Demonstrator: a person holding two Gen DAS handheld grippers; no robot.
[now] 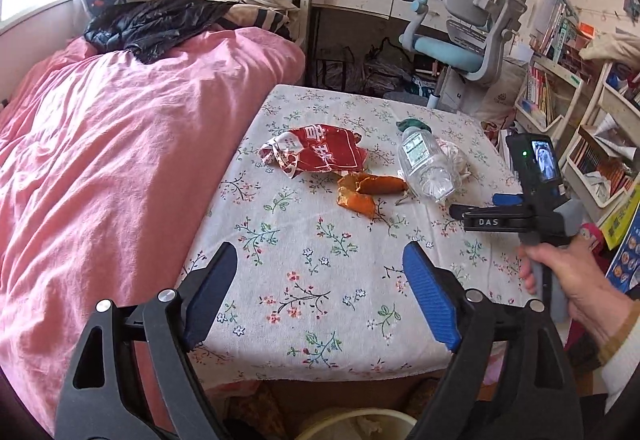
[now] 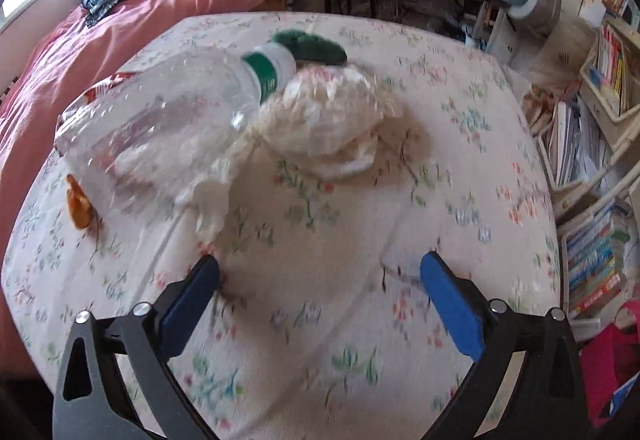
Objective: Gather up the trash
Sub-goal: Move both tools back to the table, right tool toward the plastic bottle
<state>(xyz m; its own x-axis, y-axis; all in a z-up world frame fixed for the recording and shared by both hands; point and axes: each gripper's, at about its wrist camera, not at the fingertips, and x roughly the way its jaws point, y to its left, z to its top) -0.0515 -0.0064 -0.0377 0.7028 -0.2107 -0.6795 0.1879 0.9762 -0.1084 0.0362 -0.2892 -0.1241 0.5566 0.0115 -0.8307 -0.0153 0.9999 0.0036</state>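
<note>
I had both tongs spread wide and empty: the left tongs [image 1: 320,280] over the near edge of the floral-clothed counter [image 1: 320,240], the right tongs [image 2: 320,296] just short of the crumpled clear plastic bottle [image 2: 160,119] and the white wadded plastic bag [image 2: 332,123] on its far right; the red snack wrapper [image 1: 316,151] and orange peel [image 1: 364,191] lay left of them.

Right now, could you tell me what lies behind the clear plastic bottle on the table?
Behind the bottle lies a crumpled plastic bag and something dark green near its neck. A red wrapper sits on its far side; the bottle covers most of it in the right wrist view.
</note>
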